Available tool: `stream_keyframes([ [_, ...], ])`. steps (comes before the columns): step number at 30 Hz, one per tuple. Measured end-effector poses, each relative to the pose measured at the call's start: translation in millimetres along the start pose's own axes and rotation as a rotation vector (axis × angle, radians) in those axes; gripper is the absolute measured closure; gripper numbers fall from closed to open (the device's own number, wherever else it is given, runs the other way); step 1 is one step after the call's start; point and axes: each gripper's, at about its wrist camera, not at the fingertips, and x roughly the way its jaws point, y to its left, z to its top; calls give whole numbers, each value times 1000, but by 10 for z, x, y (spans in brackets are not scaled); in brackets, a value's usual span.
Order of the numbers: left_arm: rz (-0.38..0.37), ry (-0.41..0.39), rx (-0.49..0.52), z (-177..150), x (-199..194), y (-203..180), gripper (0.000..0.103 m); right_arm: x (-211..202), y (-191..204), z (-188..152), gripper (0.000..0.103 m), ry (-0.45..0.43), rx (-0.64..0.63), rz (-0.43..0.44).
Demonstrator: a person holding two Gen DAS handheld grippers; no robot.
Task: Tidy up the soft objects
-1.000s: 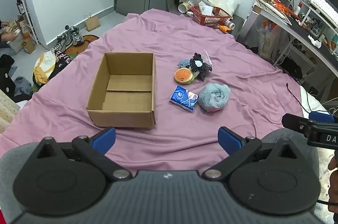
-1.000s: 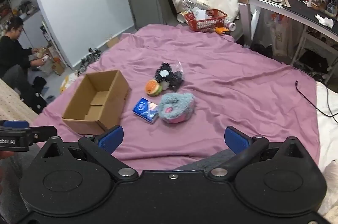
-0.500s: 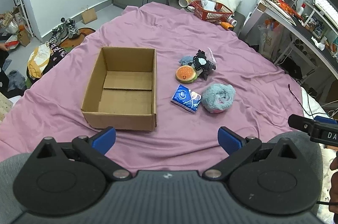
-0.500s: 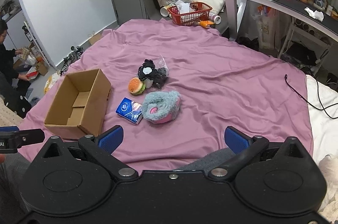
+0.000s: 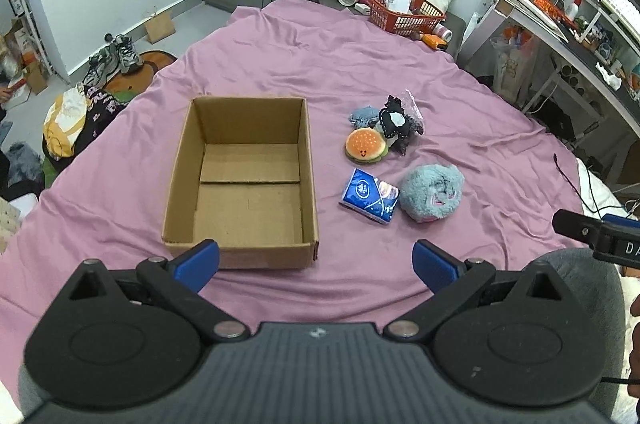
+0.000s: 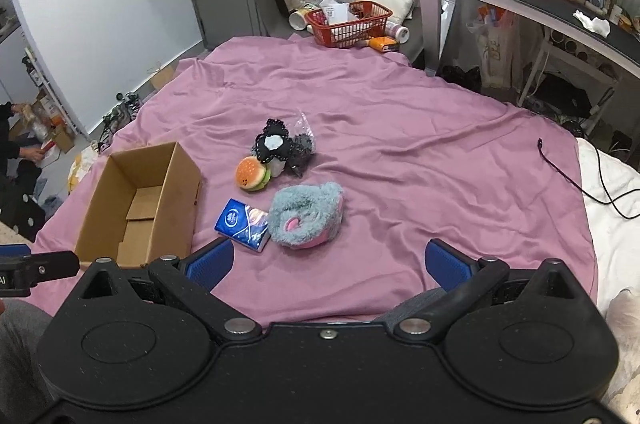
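Cardboard box point(image 5: 244, 180) empty on purple bed point(image 5: 460, 128) | soft toys point(image 5: 384, 132) at 3 o'clock of box | left hand-held gripper point(image 5: 316, 260) spread | right hand-held gripper point(image 6: 330, 264) spread, holding nothing

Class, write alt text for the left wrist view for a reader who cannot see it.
An open left tool hovers over a purple bedsheet, facing an empty cardboard box. Right of the box lie a burger plush, a black-and-white plush, a blue tissue pack and a fluffy blue slipper.
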Motion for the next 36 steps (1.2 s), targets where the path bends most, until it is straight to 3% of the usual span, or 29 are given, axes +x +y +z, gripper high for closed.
stream_keyframes([
  [36, 20, 5, -12, 92, 2, -68, 1, 138, -30, 123, 0, 23, -7, 90],
])
